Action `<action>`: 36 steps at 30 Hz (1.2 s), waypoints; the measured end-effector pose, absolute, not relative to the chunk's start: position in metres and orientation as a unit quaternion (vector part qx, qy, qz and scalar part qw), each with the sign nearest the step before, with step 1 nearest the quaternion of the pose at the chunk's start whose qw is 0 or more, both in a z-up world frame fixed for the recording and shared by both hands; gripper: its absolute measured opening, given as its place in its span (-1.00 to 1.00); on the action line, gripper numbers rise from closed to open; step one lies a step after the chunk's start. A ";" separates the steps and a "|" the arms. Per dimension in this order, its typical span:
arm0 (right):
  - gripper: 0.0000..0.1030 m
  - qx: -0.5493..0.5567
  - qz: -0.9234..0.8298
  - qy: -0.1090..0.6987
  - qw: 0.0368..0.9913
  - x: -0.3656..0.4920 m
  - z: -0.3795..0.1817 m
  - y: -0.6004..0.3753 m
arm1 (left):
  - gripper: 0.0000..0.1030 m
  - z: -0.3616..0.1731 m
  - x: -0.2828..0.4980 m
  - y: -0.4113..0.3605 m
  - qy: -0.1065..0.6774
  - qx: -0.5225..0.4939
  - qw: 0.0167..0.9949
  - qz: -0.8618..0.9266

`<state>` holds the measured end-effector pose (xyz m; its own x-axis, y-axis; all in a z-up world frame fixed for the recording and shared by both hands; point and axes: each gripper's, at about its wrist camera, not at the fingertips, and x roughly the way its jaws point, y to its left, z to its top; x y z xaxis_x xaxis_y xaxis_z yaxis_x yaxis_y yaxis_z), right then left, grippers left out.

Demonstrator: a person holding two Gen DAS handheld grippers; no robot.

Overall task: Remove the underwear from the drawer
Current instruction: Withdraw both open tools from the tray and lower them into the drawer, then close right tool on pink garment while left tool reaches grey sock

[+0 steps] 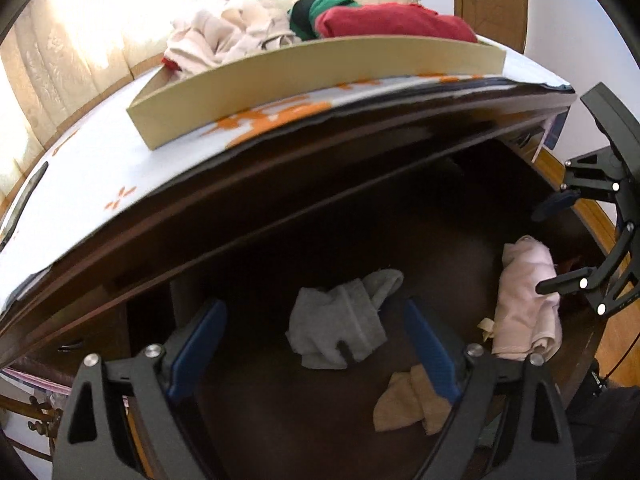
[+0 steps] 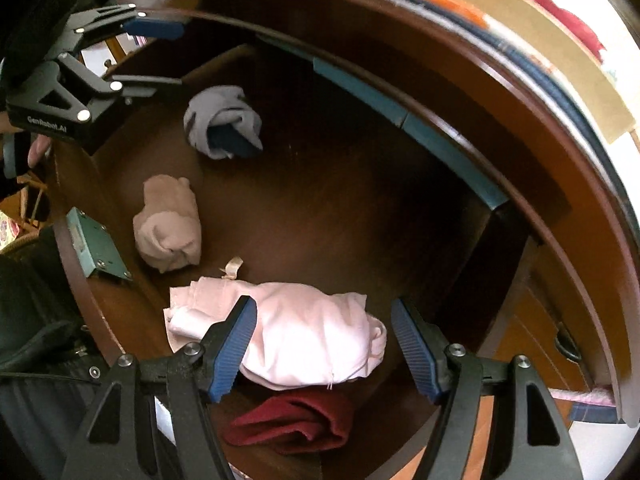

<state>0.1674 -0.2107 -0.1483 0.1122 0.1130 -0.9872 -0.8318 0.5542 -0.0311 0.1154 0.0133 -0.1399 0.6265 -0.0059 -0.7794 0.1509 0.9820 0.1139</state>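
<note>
Drawer (image 2: 360, 208) of dark wood, pulled out, holding a grey garment (image 1: 340, 320), a beige roll (image 2: 168, 224), a pale pink garment (image 2: 312, 332) and a maroon one (image 2: 296, 420); left gripper (image 1: 316, 344) spread around the grey garment, right gripper (image 2: 324, 344) spread over the pink one, pads not pressing.

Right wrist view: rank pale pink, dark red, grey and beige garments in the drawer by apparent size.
1. pale pink garment, though closest to the camera
2. dark red garment, partly hidden
3. grey garment and beige garment: look alike, not ranked
</note>
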 end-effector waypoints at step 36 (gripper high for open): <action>-0.47 -0.279 0.379 0.606 0.641 0.168 -0.192 -0.180 | 0.82 -0.155 0.145 0.026 0.508 0.050 0.854 -0.097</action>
